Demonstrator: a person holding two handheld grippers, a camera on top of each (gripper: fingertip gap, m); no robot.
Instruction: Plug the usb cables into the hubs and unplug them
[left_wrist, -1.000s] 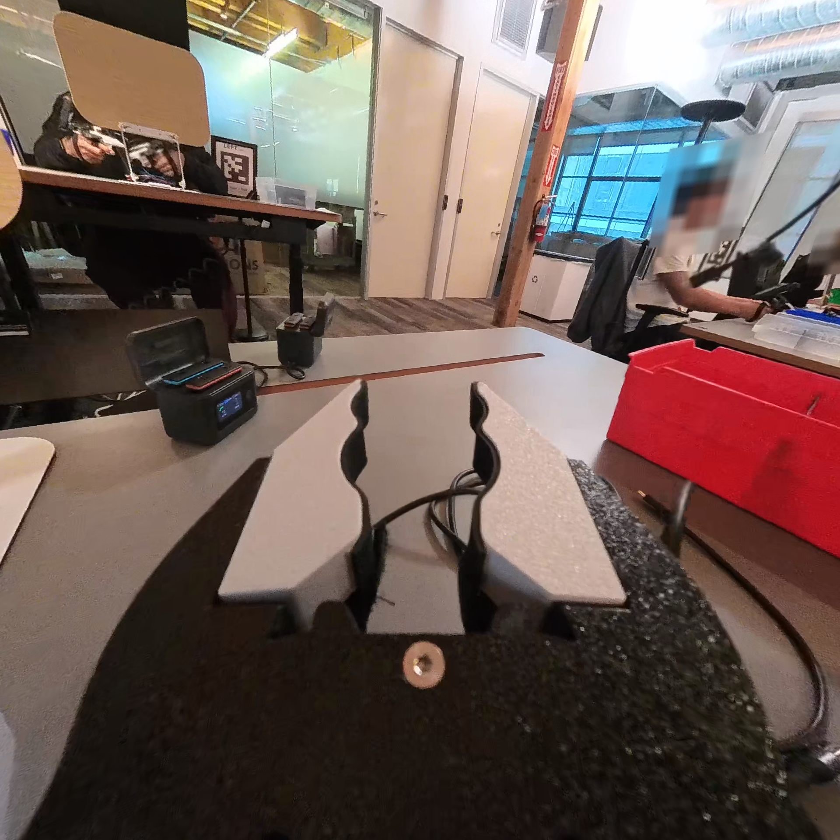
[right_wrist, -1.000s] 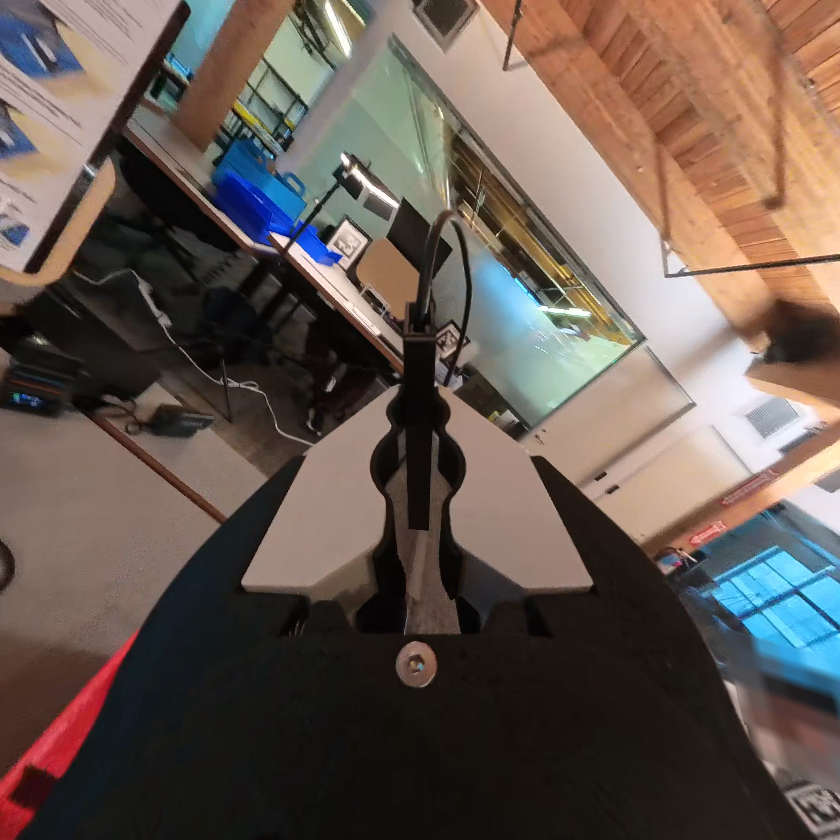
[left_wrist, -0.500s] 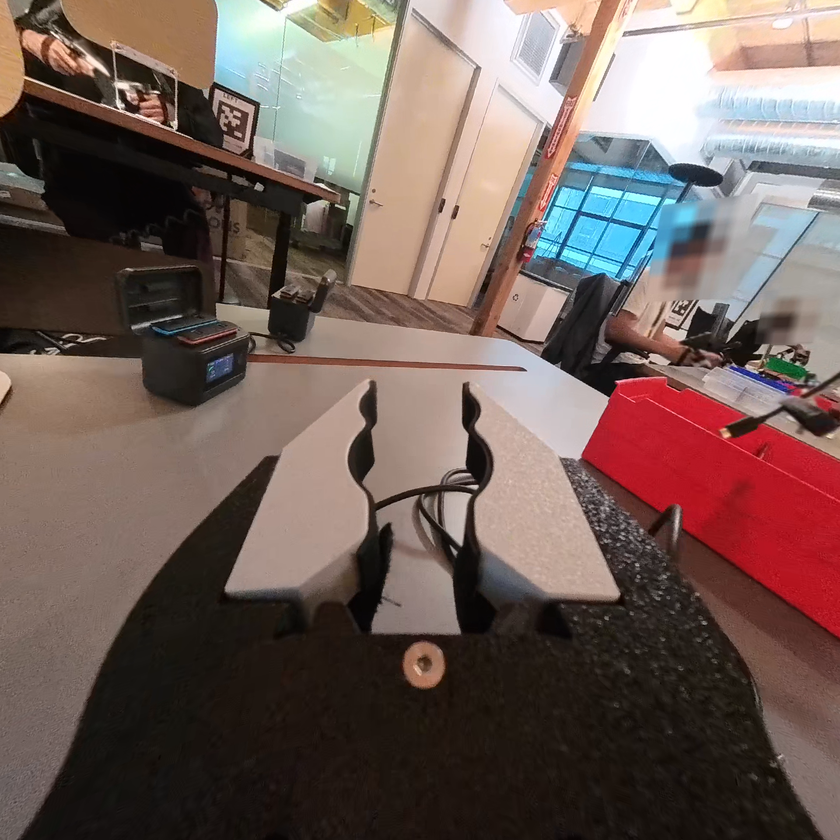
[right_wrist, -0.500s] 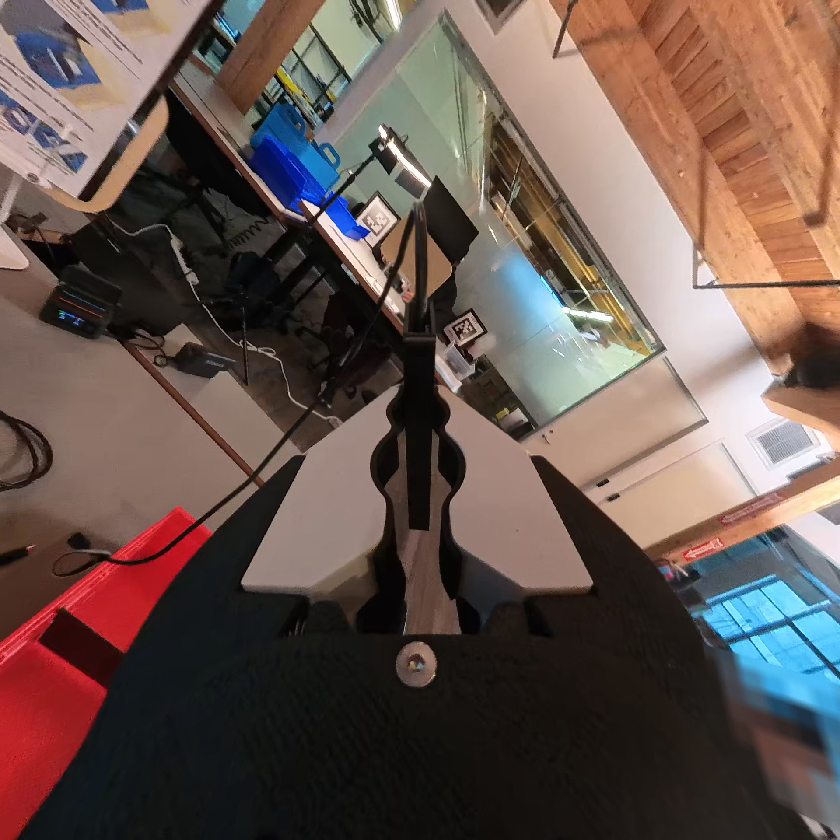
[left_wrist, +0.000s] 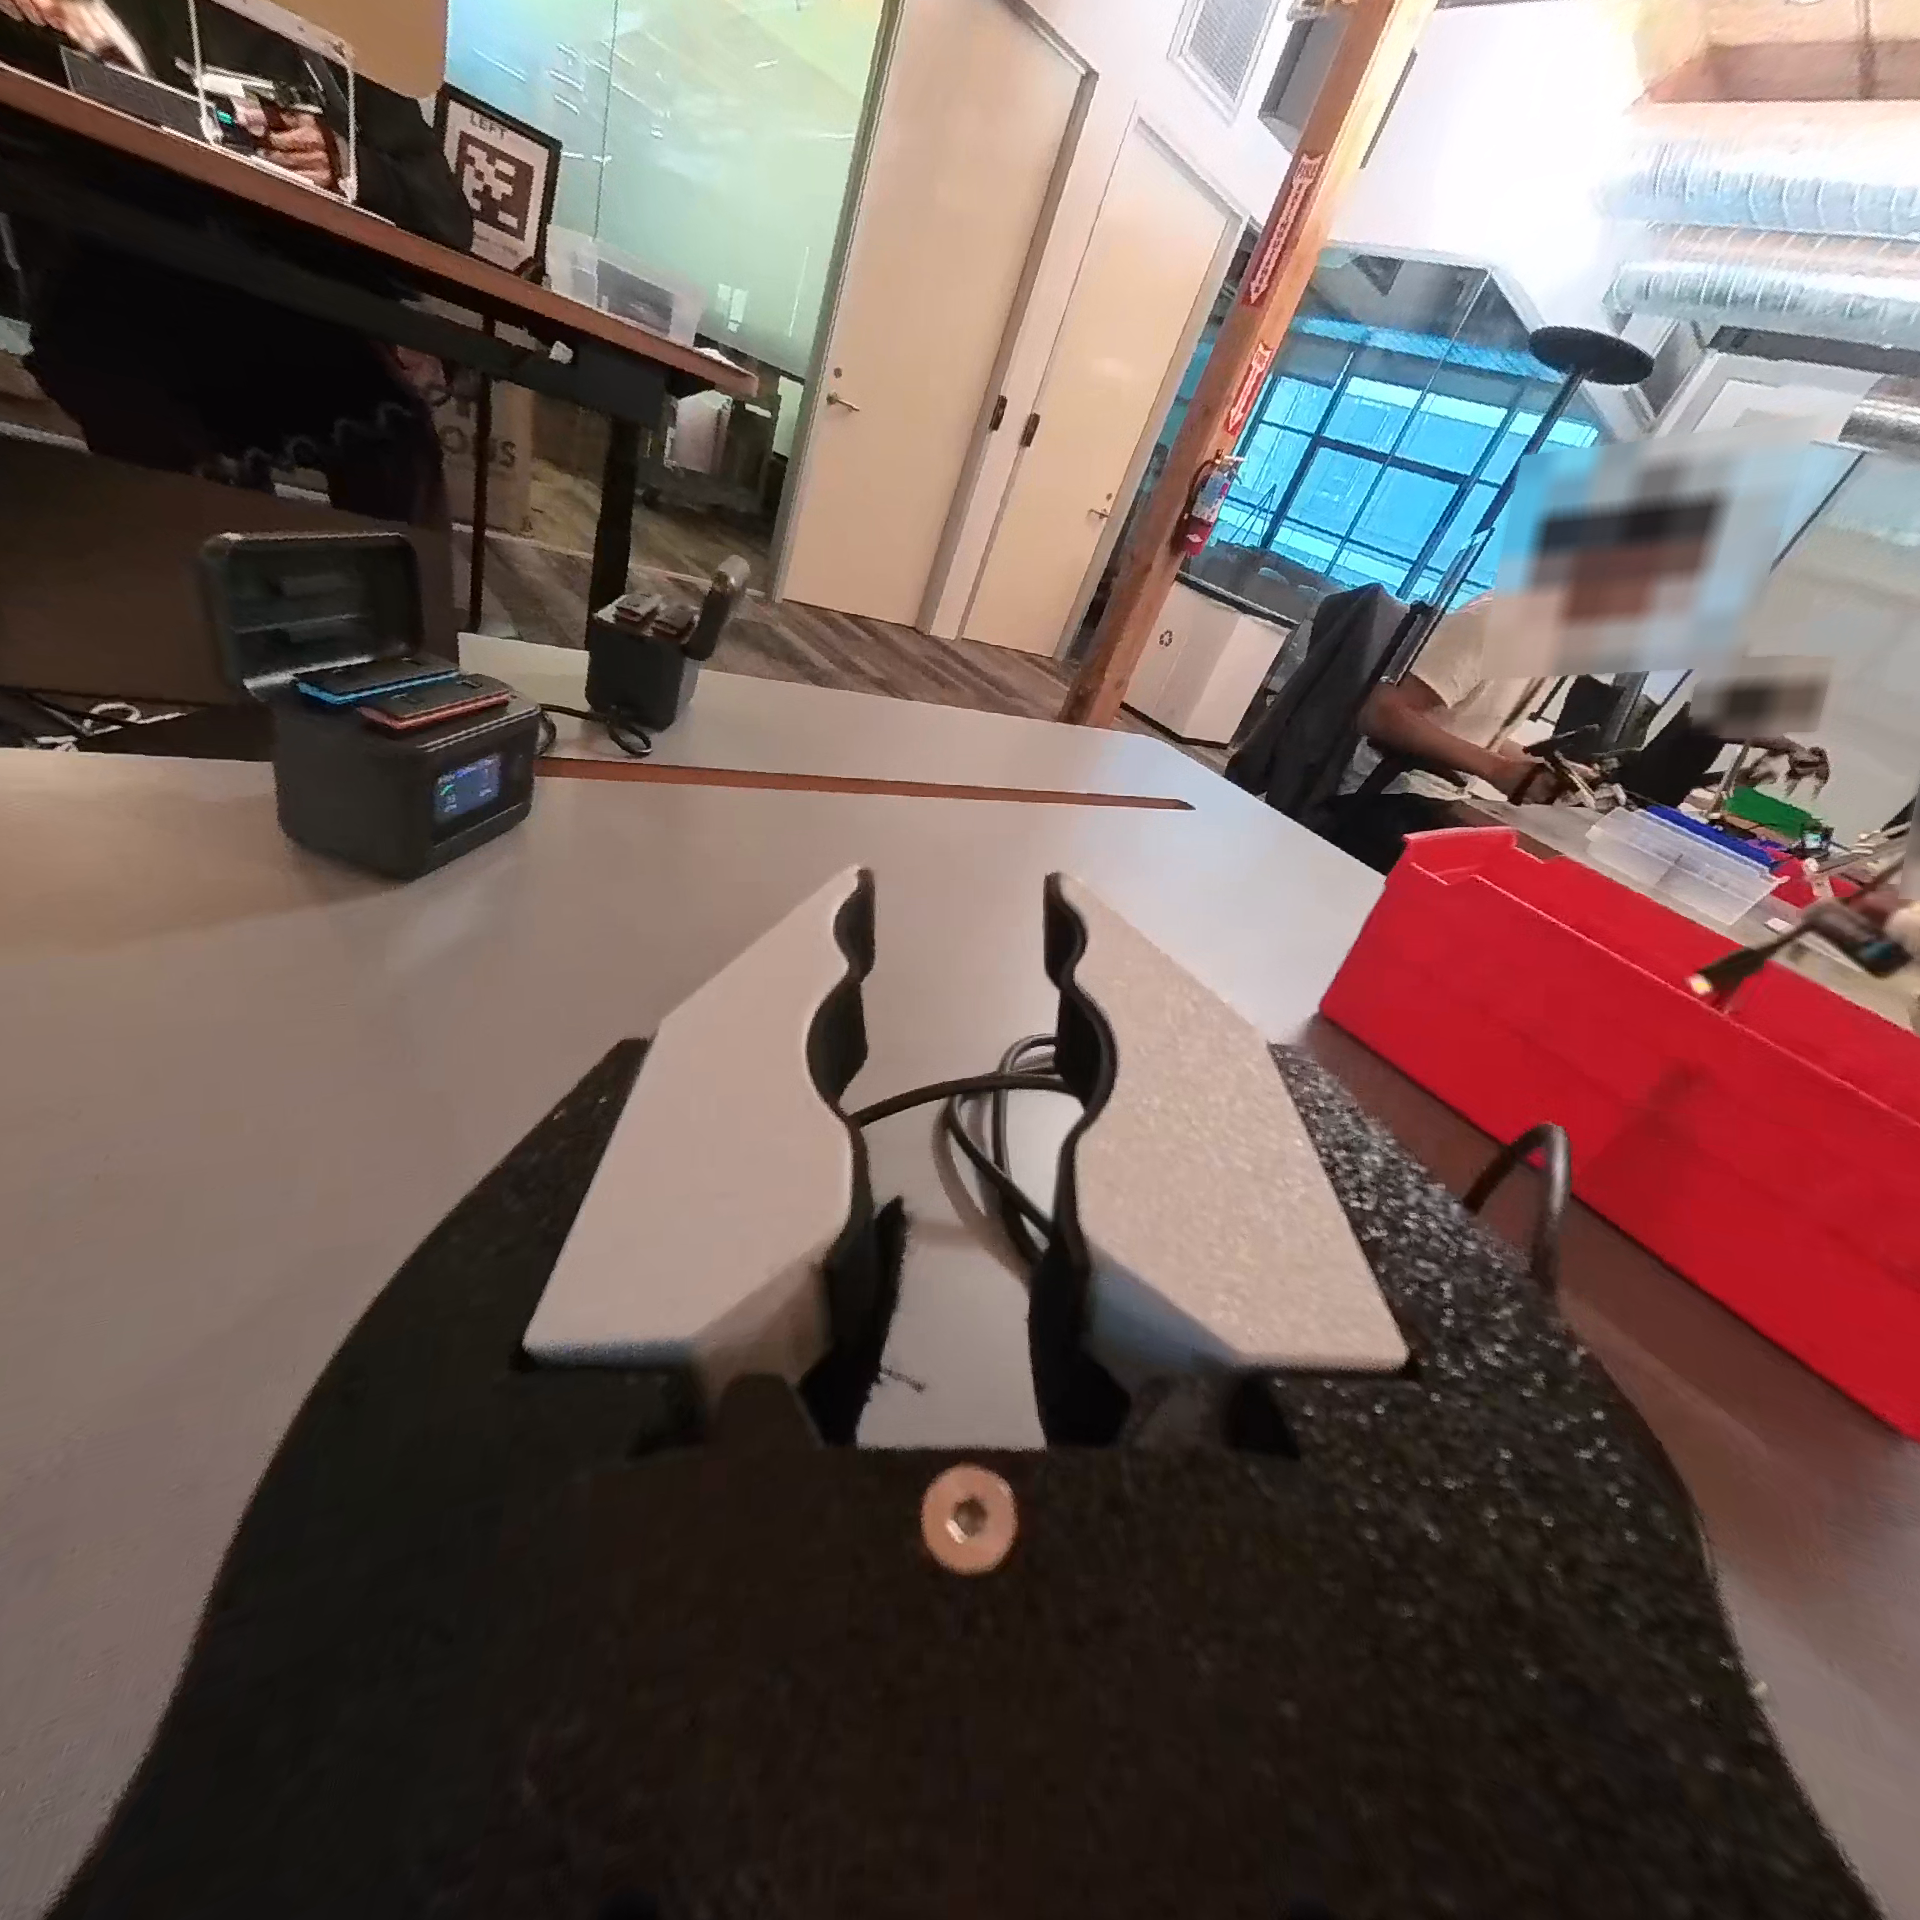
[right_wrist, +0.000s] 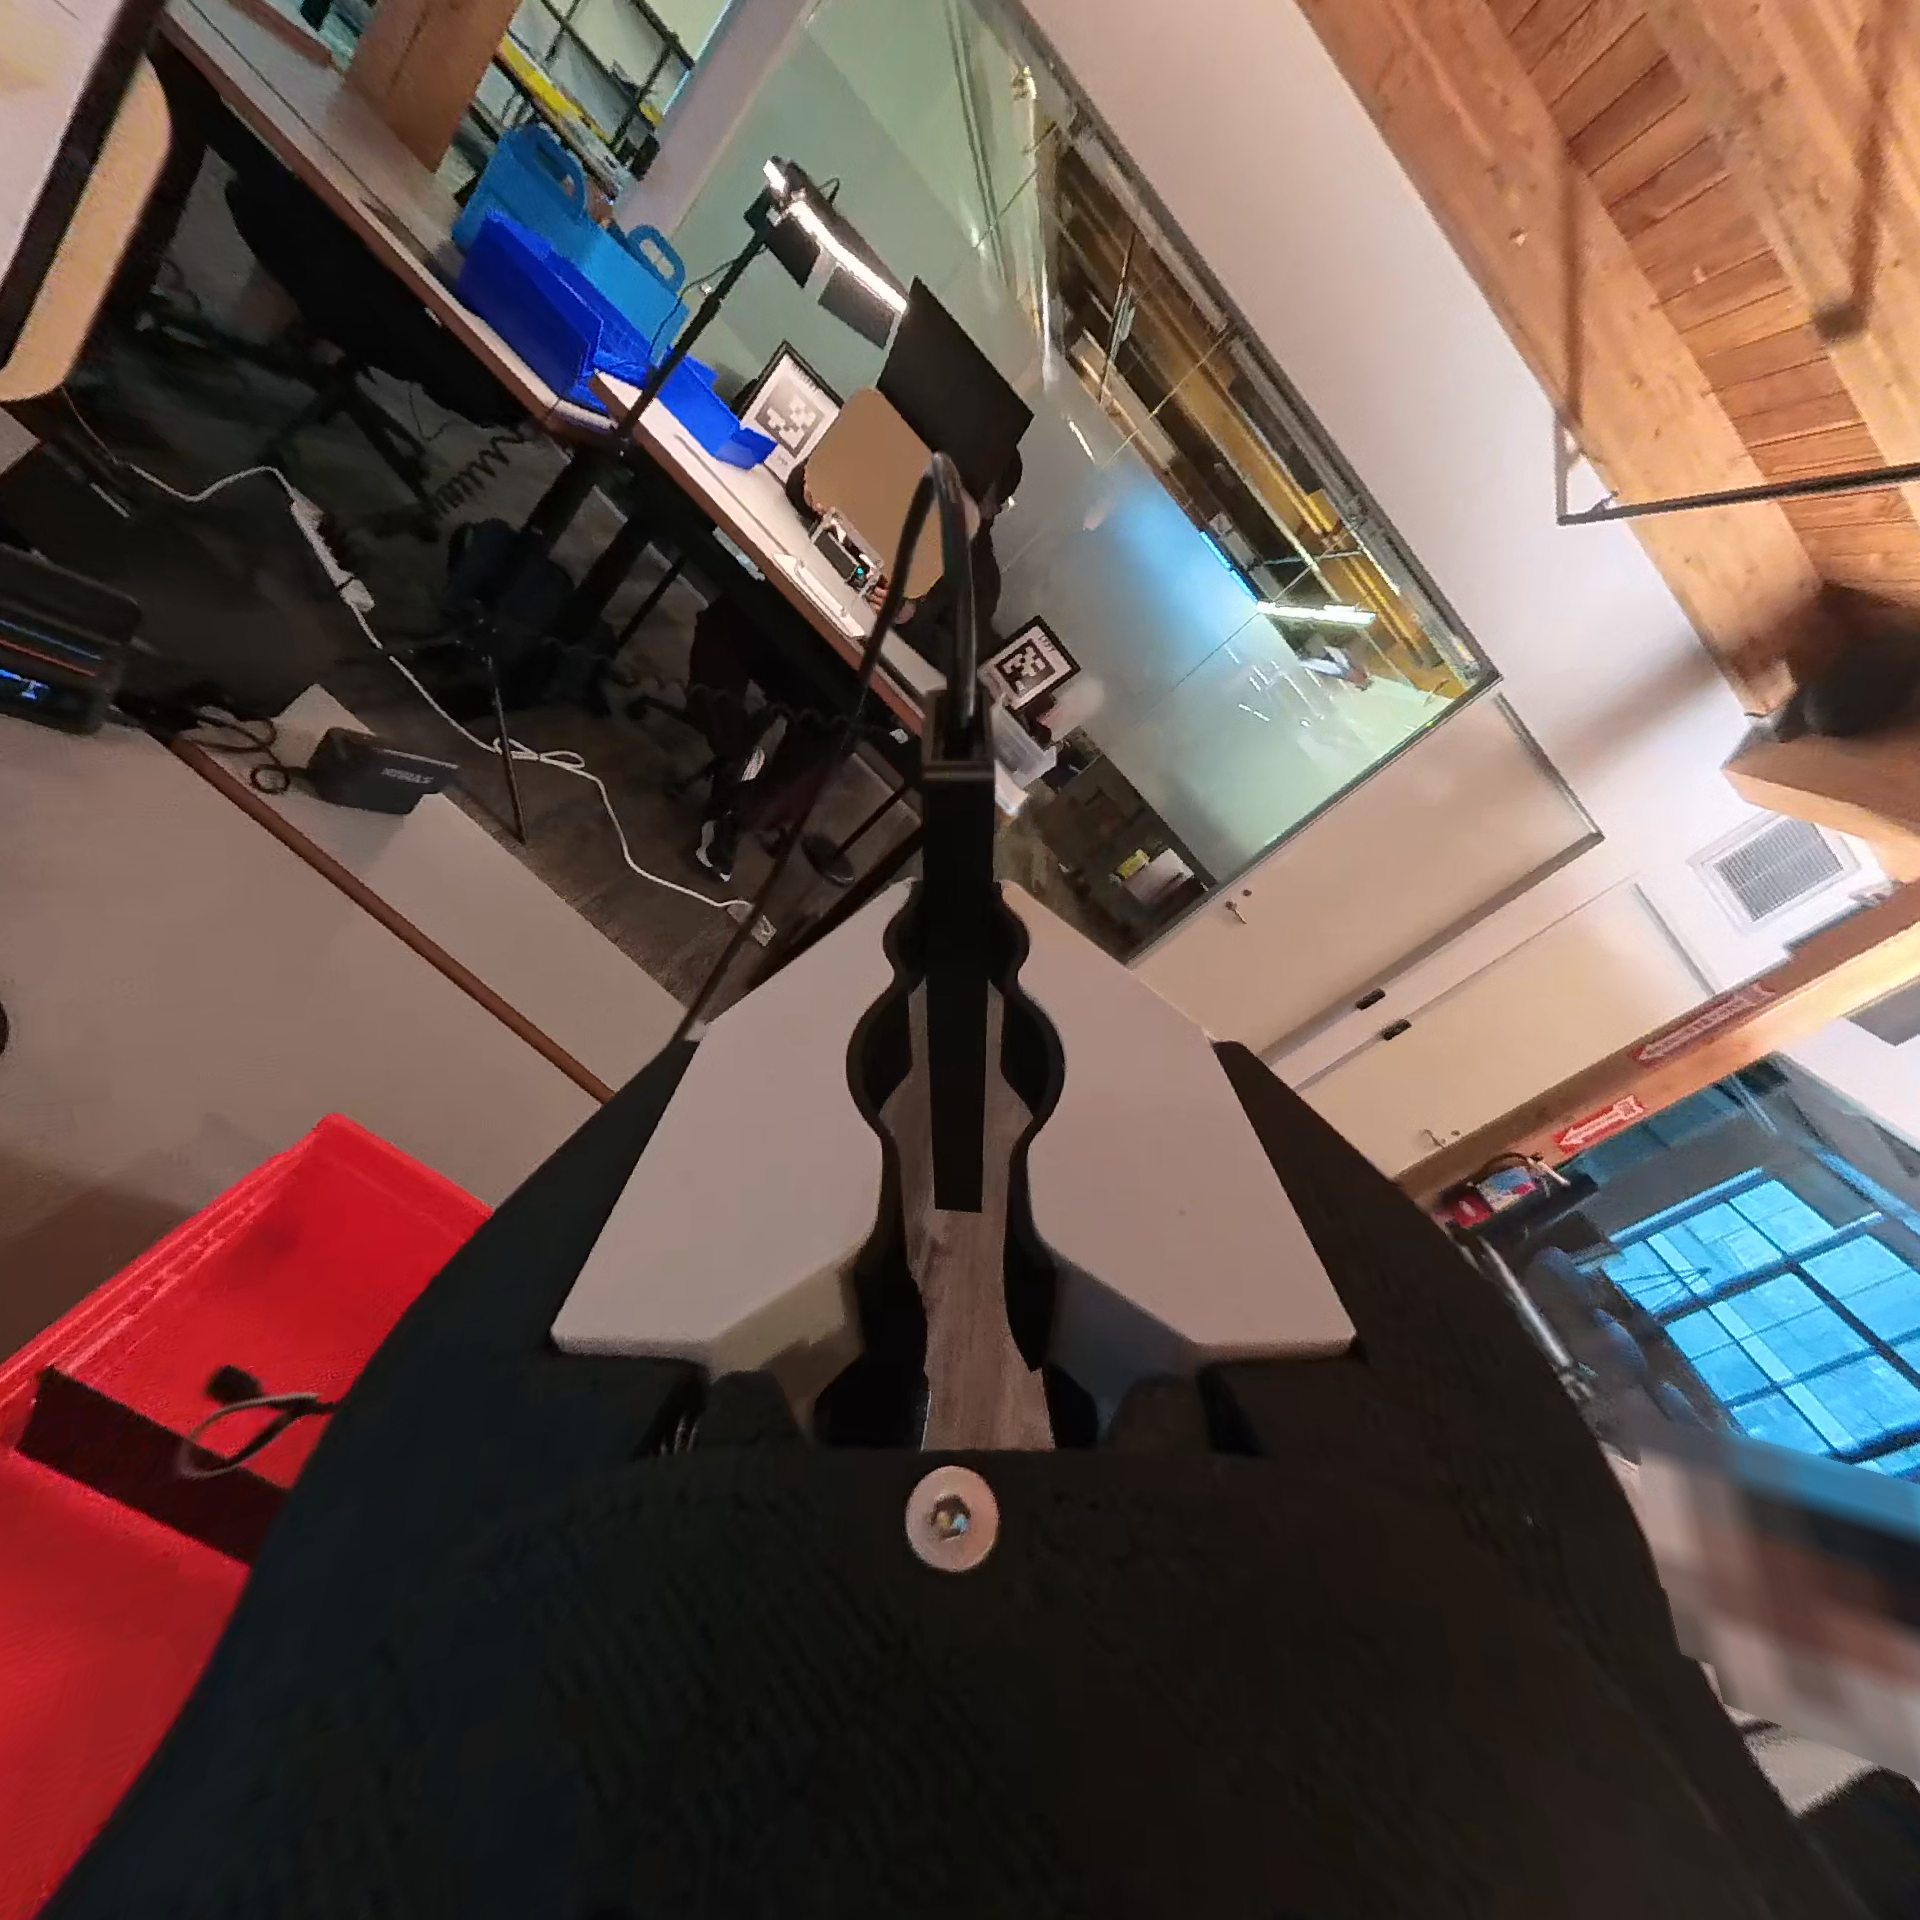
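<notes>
In the left wrist view my left gripper (left_wrist: 956, 894) is open and empty, low over the grey table (left_wrist: 312, 1039). A coil of black USB cable (left_wrist: 997, 1091) lies on the table between and behind its fingers. Another black cable loop (left_wrist: 1543, 1174) stands up right of the gripper. A cable plug (left_wrist: 1714, 977) hangs in the air above the red bin (left_wrist: 1662, 1091). In the right wrist view my right gripper (right_wrist: 956, 904) is shut on a slim black USB hub (right_wrist: 956, 987), held up in the air and tilted. The hub's cable (right_wrist: 925, 540) arches over and drops left.
Two dark charger cases (left_wrist: 384, 769) (left_wrist: 644, 665) stand at the table's far left. The red bin (right_wrist: 156, 1403) lies below the right gripper with a short black cable (right_wrist: 249, 1413) in it. A seated person (left_wrist: 1455, 717) works at a desk behind the bin. Left tips to right tips: about 60 centimetres.
The right gripper has swung with the hub from over the grey table to above the red bin. The left gripper stays open over the cable coil; the hanging plug came into its view.
</notes>
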